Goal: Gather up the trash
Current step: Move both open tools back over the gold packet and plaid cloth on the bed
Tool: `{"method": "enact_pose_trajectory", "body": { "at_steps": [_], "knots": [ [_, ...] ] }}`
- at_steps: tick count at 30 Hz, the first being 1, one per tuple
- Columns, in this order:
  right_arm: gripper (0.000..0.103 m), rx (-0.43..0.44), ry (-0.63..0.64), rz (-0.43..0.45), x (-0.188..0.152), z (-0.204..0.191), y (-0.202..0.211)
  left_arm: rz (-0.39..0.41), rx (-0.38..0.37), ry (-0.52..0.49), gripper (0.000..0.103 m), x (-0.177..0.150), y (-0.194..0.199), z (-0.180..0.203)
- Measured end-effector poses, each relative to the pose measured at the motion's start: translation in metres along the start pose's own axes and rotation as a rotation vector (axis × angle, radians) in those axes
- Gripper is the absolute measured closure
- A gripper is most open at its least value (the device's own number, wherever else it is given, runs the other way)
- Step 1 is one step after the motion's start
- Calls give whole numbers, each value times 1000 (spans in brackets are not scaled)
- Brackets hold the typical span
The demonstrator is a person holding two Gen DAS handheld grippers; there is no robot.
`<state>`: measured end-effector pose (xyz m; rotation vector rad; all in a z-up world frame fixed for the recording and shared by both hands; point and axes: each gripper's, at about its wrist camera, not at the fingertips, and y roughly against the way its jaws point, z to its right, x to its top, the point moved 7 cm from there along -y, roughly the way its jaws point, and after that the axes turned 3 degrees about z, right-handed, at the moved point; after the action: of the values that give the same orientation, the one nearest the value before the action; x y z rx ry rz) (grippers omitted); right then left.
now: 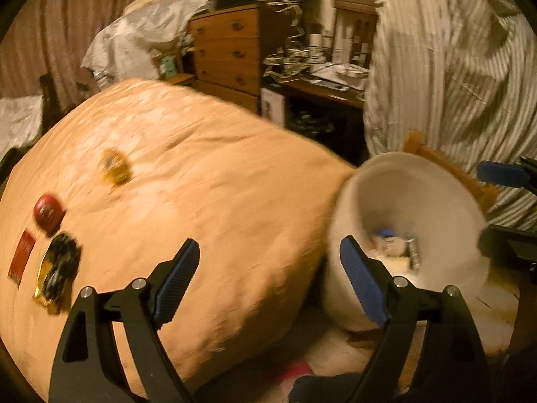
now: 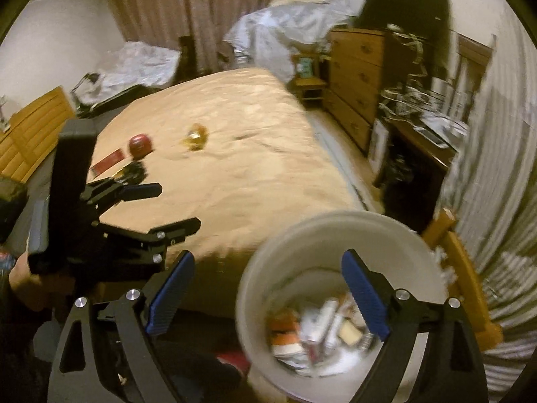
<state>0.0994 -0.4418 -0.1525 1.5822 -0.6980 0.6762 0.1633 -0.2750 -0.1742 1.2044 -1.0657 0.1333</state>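
Observation:
A white trash bin (image 1: 433, 181) (image 2: 322, 235) stands on the floor at the bed's corner, with several pieces of trash inside. On the tan bed (image 1: 201, 184) (image 2: 235, 168) lie a gold wrapper (image 1: 115, 168) (image 2: 196, 137), a red round item (image 1: 48, 215) (image 2: 140, 145), a flat red packet (image 1: 21, 257) (image 2: 109, 161) and a black-and-gold wrapper (image 1: 57, 270) (image 2: 132, 173). My left gripper (image 1: 268, 278) (image 2: 174, 205) is open and empty over the bed's near edge. My right gripper (image 2: 268, 288) is open and empty at the bin's rim; its fingers (image 1: 500, 174) show in the left wrist view.
A wooden dresser (image 1: 228, 53) (image 2: 355, 77) and a cluttered desk (image 1: 322, 80) (image 2: 423, 127) stand beyond the bed. A striped cloth (image 1: 453, 67) (image 2: 496, 168) hangs at right over a wooden chair (image 2: 463, 268). Plastic-covered heaps (image 2: 285, 27) sit by the curtain.

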Motion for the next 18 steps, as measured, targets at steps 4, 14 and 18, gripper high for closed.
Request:
{"method": "enact_pose_trajectory", "body": {
  "at_steps": [4,14,18],
  "knots": [
    [14,68,28,0,3,-42,-22,-27,82,109,20,-29,0,-75],
    [14,214,52,-64,0,-140,-91,-69,327,418,21,-90,3,-277],
    [14,249,52,-88,-1,-159,-113,-47,353,396,17,-86,-6,-298]
  ]
}}
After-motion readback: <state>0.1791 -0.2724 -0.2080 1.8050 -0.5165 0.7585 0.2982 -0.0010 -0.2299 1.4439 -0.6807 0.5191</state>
